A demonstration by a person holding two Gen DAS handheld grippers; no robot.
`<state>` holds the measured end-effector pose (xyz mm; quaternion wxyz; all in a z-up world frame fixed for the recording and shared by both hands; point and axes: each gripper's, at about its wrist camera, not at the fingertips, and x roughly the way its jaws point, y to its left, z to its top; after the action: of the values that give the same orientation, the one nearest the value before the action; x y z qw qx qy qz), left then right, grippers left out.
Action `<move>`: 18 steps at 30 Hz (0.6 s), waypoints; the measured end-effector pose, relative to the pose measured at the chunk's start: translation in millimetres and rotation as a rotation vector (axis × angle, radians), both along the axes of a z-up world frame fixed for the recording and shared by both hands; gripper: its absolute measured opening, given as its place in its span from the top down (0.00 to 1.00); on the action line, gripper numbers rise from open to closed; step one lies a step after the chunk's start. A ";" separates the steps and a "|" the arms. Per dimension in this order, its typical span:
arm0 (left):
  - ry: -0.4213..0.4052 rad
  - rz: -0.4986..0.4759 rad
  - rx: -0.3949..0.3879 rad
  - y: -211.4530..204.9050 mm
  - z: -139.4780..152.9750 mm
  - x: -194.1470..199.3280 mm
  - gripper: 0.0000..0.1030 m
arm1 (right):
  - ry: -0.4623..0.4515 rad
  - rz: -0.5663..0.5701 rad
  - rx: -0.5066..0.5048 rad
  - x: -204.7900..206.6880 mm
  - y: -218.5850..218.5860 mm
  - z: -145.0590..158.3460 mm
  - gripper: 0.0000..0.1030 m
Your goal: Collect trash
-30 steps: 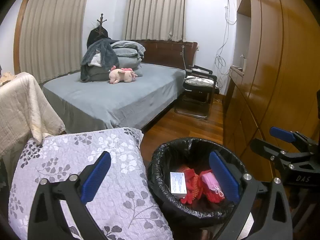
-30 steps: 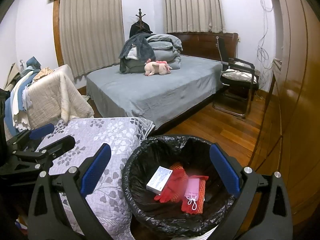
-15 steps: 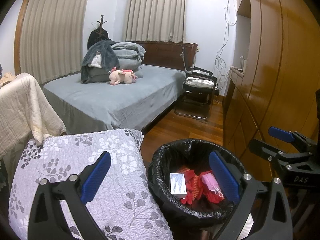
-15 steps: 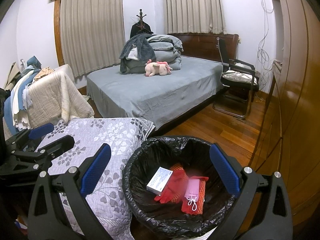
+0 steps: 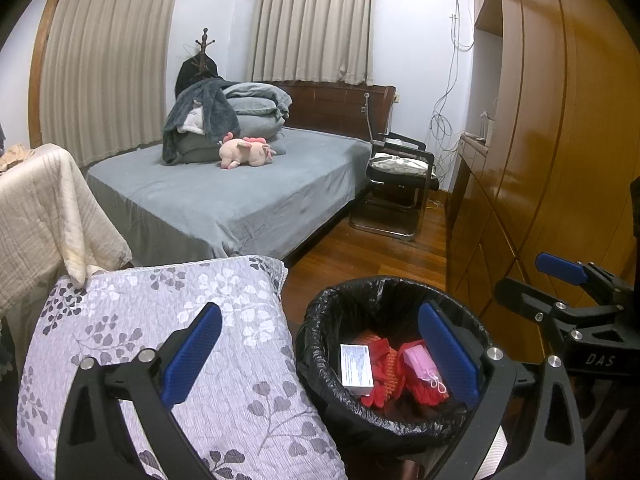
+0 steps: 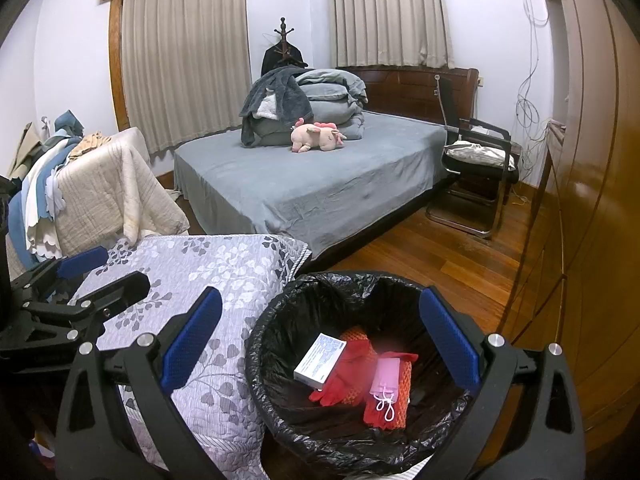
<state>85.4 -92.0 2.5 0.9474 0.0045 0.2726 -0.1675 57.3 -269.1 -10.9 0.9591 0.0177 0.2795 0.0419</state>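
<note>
My left gripper jaws wide apart, my right gripper too, nothing held, trash bin under my right jaws, white box inside

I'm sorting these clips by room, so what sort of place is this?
Most likely a home bedroom: a made bed with a plush pig, a wooden wardrobe, and curtains. A lined trash bin sits in front.

each hand-held gripper: black frame, 2 blue textured pads, silver screws, white "das" lettering.
</note>
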 end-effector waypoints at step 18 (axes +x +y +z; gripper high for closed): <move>0.001 -0.001 0.000 0.5 0.0 0.2 0.06 | 0.003 -0.001 0.000 0.0 0.8 0.0 0.06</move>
<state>85.6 -91.5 2.5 0.9473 0.0044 0.2728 -0.1681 57.3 -268.3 -10.9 0.9587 0.0180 0.2808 0.0416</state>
